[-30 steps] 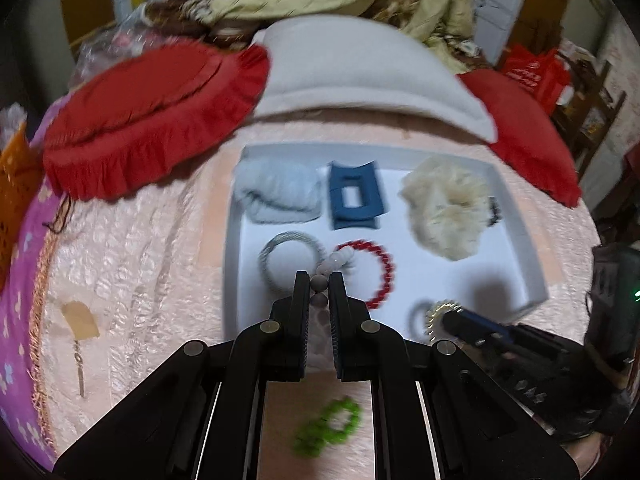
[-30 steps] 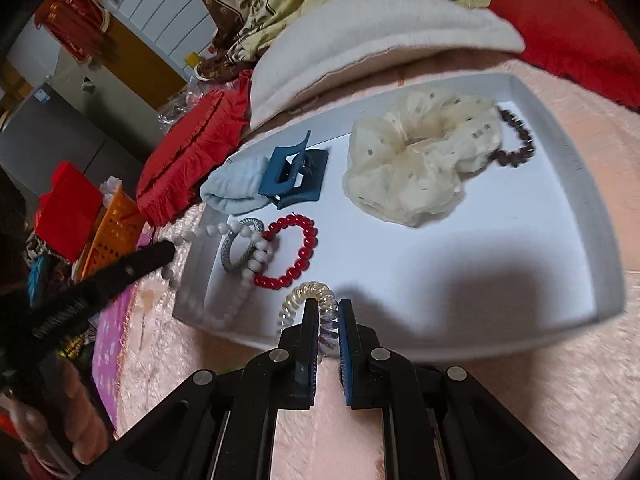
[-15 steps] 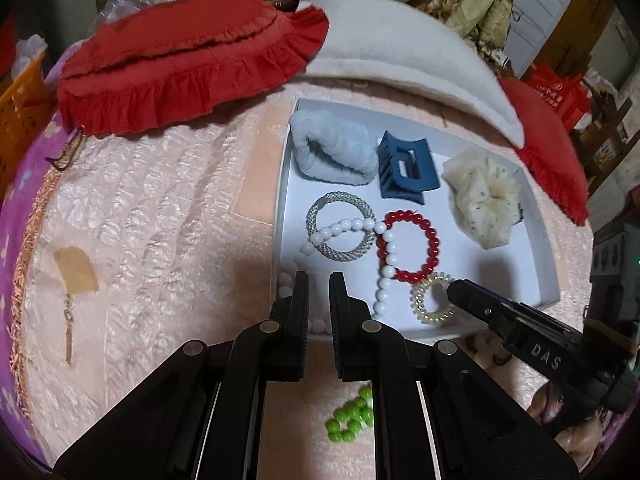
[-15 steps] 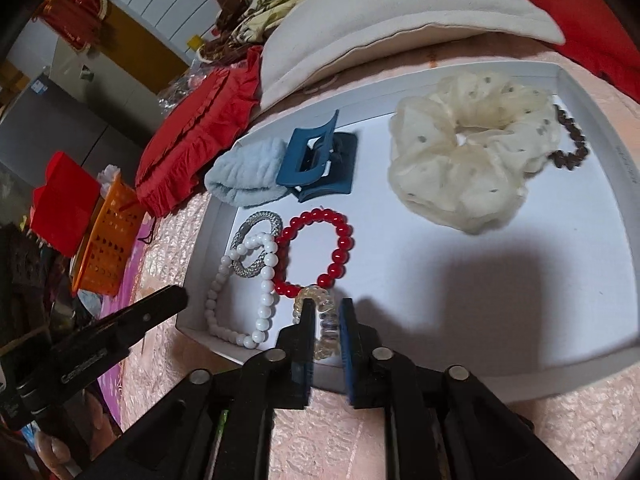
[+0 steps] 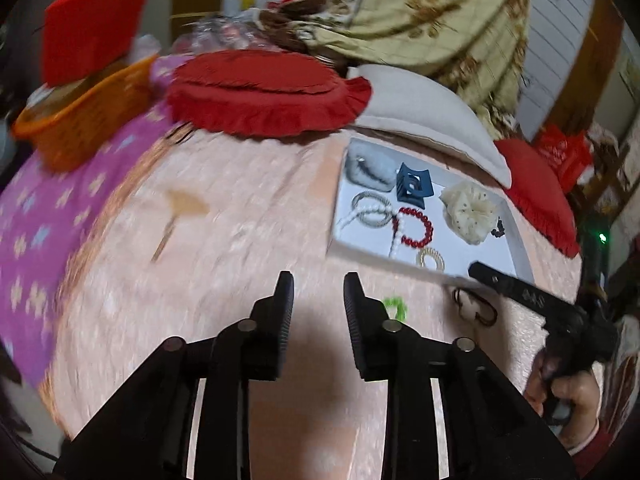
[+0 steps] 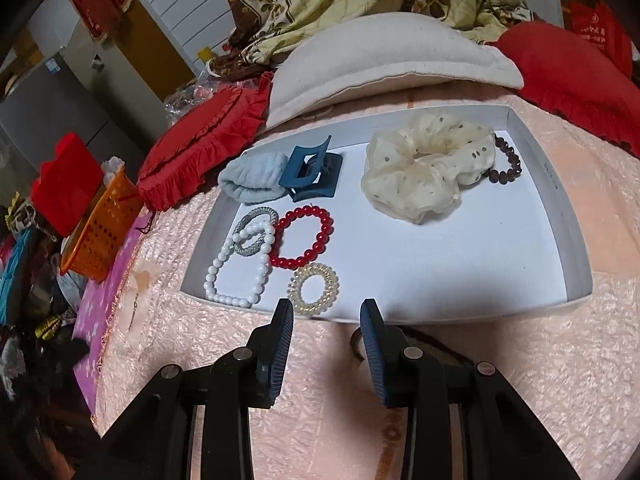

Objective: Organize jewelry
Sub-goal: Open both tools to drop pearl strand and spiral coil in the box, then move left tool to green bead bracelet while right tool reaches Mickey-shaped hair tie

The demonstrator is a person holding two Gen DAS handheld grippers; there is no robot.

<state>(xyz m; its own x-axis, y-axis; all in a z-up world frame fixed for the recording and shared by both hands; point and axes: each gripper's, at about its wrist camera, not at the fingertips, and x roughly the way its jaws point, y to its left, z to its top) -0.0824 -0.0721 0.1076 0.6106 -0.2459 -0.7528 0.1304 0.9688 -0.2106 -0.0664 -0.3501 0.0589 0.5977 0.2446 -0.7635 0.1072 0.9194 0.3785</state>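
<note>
**Both grippers opening over the bedspread, jewelry lying in the tray**

At the far left of the right wrist view an orange basket (image 6: 98, 236) is sitting on a purple cloth, with a red frilled cushion (image 6: 200, 156) just beyond it. The white tray (image 6: 556, 208) is resting on the pink bedspread (image 6: 520, 380), and its contents are lying in this order: a white bead necklace (image 6: 236, 268) draped across a grey ring bracelet (image 6: 256, 232), a pale blue fabric band (image 6: 252, 180) at the back, a blue claw clip (image 6: 312, 168) touching it, a red bead bracelet (image 6: 302, 238), and a clear spiral hair tie (image 6: 314, 288) near the front wall. Farther right a cream scrunchie (image 6: 424, 164) is partly covering a dark bead bracelet (image 6: 506, 164).

The right gripper (image 6: 326, 316) is hovering just in front of the tray's near wall, jaws parting — nothing between them.

In the blurred left wrist view the left gripper (image 5: 318, 292) is pointing at bare bedspread well left of the tray, jaws also widening and empty. A green bead bracelet (image 5: 396, 306) is lying on the bedspread just right of its right finger, outside the tray — with a dark thin item I cannot identify beyond it.
</note>
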